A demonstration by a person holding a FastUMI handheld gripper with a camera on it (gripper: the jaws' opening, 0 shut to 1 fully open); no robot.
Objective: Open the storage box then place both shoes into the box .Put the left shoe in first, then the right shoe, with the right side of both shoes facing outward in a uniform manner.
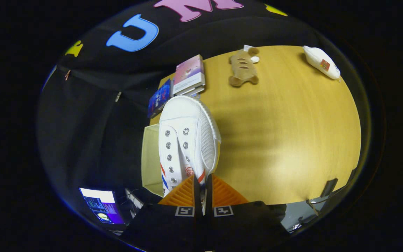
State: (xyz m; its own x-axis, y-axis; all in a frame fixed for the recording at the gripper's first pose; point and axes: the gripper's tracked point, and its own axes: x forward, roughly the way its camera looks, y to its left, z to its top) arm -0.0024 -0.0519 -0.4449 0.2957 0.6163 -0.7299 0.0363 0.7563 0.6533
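Gripper view: gripper (203,190) clamped on white shoe (187,140) collar, toe forward, above storage box (151,157) off tabletop (285,140). Lower it level, right side outward.

**Colours and patterns, gripper view**

Shoe (187,140), pinched between the gripper (202,196) fingers: white canvas, mesh-textured side panel, ribbed white toe rim, silver eyelets, red and blue diagonal stripes near the heel. Box (150,157), at 9 o'clock of the shoe: pale cream, plain. Table (285,140): yellow-tan wood grain. Books (188,75), at 12 o'clock of the shoe: top cover pink fading to purple; neighbouring book (159,98) dark blue, printed. Plush toy (243,68), at 1 o'clock: brown with darker slits. White pouch (322,63), at 2 o'clock, with a small red-orange patch.
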